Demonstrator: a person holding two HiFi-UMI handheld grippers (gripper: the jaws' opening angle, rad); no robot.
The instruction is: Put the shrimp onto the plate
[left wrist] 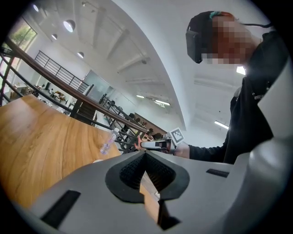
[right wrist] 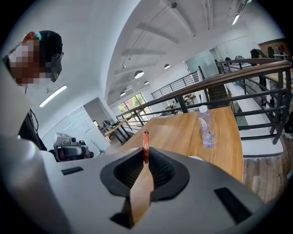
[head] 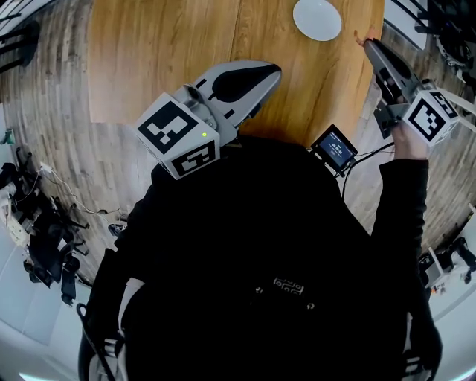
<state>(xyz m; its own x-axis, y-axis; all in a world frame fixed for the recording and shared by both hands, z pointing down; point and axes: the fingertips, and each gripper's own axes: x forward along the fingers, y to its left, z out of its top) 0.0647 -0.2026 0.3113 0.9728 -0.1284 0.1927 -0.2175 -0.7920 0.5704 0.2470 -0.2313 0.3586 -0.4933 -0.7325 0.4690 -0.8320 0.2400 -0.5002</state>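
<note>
A white plate [head: 316, 18] lies on the wooden table [head: 171, 52] at its far right end. My right gripper [head: 369, 46] hangs over the table's right edge, just short of the plate. It is shut on a thin orange-red shrimp [right wrist: 145, 139], which sticks up from between the jaw tips in the right gripper view; my right gripper [right wrist: 146, 154] faces down the table there. My left gripper [head: 275, 71] is over the table's near edge, left of the plate, shut with nothing between its pads [left wrist: 137, 169]. The left gripper view shows the right gripper [left wrist: 153, 145] from the side.
A clear plastic bottle [right wrist: 207, 128] stands further along the table near a railing [right wrist: 256, 87]. A small screen device [head: 335, 147] hangs at my chest. Cables and gear [head: 44, 238] lie on the plank floor to the left. More tables stand in the distance.
</note>
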